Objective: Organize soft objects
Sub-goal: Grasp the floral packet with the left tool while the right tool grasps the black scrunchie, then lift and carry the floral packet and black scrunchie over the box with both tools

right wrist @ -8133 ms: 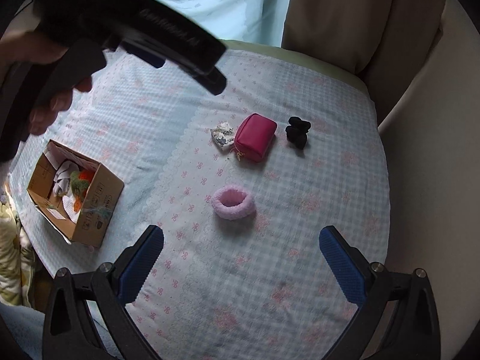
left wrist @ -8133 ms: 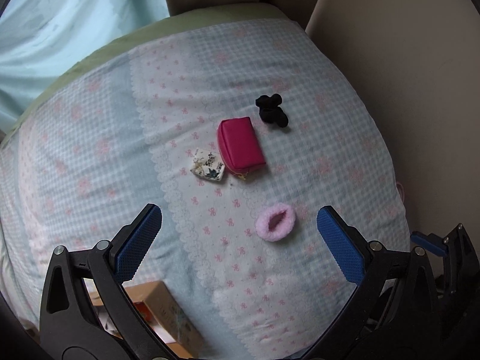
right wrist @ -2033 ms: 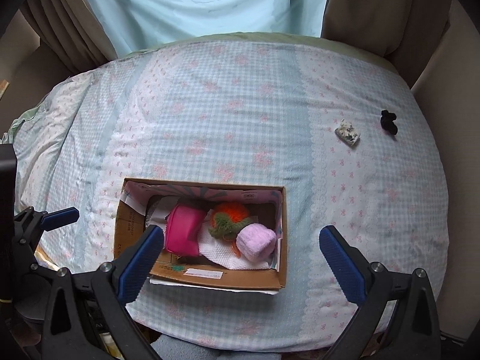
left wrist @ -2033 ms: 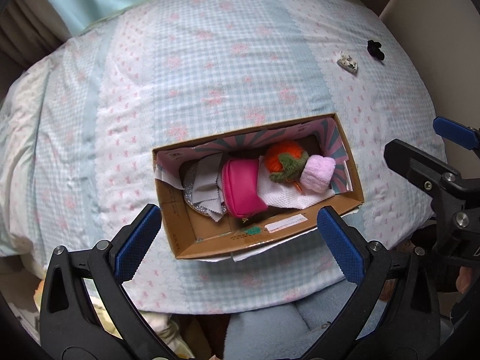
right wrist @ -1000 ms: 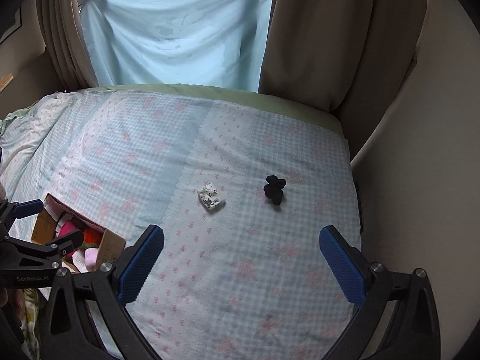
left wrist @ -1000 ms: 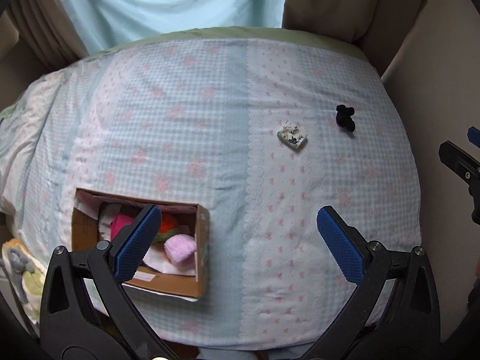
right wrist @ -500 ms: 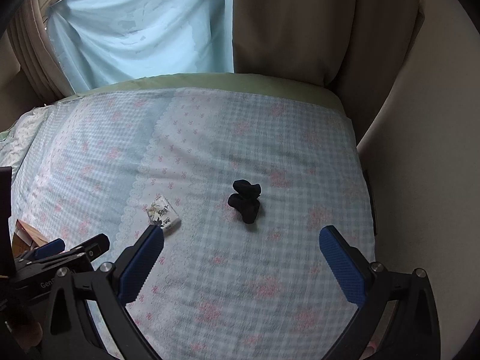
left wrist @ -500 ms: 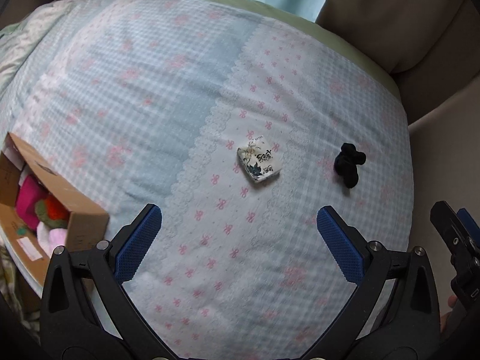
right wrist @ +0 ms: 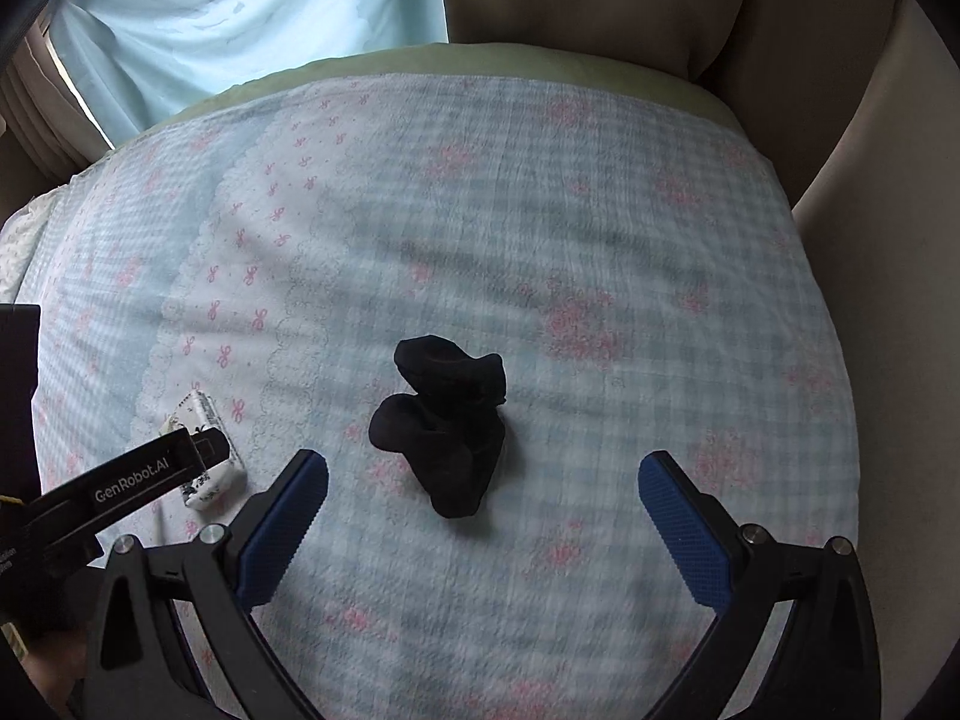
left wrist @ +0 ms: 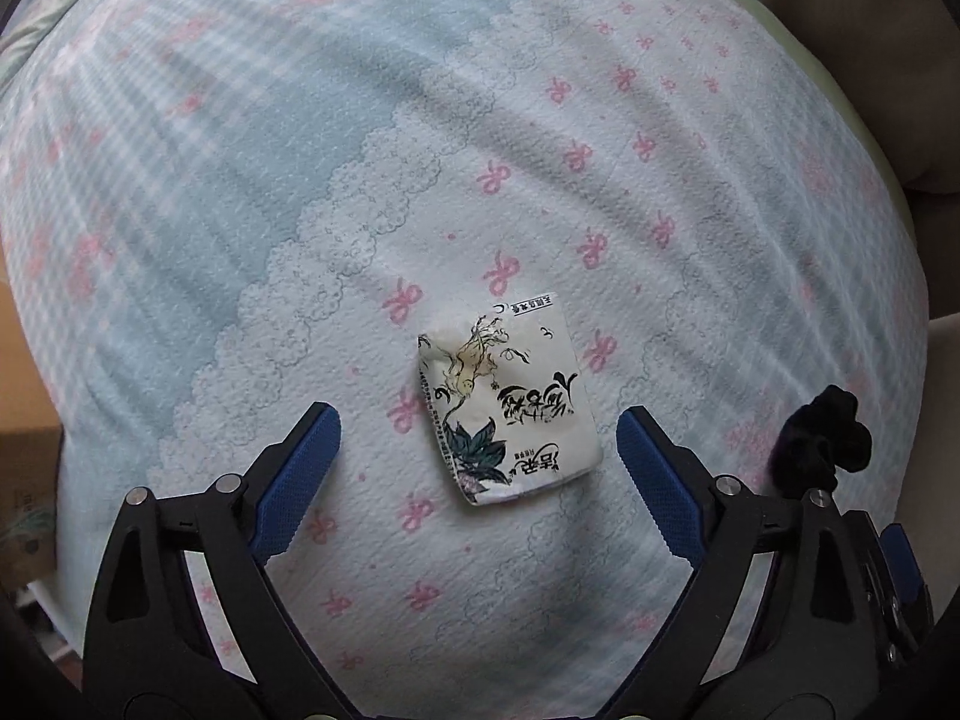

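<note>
Swooping down from the box to the bedspread (left wrist: 600, 90), the left gripper (left wrist: 478, 441), jaws wide but just narrowing, now straddles the tissue packet (left wrist: 510, 402) untouched, while the right gripper (right wrist: 483, 483), wide open, frames the black sock bundle (right wrist: 447, 420), so both grabs look imminent.

Both claws have dropped low over the bed (left wrist: 180, 192) since a moment ago. The left claw (left wrist: 478, 453) now hangs right above the printed tissue packet (left wrist: 510, 414), which sits between its blue pads; its jaws have just been closing a little, though neither pad touches the packet. The right claw (right wrist: 483, 510) has come down over the black socks (right wrist: 447, 414), jaws still wide. The cardboard box (left wrist: 24, 420), in plain view before, has slid to the left view's edge.
</note>
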A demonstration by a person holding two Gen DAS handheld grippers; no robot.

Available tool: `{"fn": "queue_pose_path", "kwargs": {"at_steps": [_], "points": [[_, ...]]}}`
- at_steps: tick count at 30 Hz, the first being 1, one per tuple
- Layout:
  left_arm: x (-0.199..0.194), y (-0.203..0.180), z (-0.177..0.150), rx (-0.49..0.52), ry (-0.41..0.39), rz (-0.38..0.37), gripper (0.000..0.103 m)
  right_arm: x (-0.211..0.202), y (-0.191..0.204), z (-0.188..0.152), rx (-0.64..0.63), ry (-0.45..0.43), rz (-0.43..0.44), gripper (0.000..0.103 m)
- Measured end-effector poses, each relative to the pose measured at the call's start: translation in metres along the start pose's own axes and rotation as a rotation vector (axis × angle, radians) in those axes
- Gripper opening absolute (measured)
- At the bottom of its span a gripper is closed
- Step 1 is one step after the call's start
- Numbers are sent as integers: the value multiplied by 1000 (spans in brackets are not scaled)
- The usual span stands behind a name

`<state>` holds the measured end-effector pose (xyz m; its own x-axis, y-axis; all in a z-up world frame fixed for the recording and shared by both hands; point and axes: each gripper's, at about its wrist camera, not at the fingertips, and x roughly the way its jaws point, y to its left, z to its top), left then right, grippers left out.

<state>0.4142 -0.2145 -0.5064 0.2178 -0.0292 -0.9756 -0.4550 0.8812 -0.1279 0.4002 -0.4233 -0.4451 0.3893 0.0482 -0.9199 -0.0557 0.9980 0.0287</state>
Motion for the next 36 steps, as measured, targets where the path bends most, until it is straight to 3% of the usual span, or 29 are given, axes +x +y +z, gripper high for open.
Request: {"fn": "queue_pose_path", "kwargs": {"at_steps": [3, 5, 6, 7, 9, 10, 13, 15, 24, 36], "points": [[19, -1, 2, -16, 18, 12, 86, 20, 1, 1, -10, -21, -2, 103], [27, -3, 1, -13, 11, 23, 86, 29, 6, -3, -52, -103, -24, 101], [29, -2, 1, -18, -10, 23, 86, 35, 9, -7, -84, -141, -52, 88], [29, -2, -1, -21, -46, 17, 86, 41, 12, -13, -113, -187, -82, 68], [31, 1, -5, -17, -112, 3, 81, 43, 14, -26, -121, -283, -69, 61], [29, 2, -8, -12, -145, -4, 79, 47, 15, -31, -116, -297, -46, 59], [27, 3, -22, 41, -223, 2, 70, 48, 24, -37, -142, -327, -85, 49], [25, 4, -27, 69, -255, 3, 52, 48, 27, -33, -150, -325, -85, 37], [12, 28, -22, 113, -278, -85, 39, 49, 30, -30, -150, -333, -99, 26], [-6, 37, -20, 137, -313, -151, 37, 23, 23, -35, -78, -340, -110, 18]]}}
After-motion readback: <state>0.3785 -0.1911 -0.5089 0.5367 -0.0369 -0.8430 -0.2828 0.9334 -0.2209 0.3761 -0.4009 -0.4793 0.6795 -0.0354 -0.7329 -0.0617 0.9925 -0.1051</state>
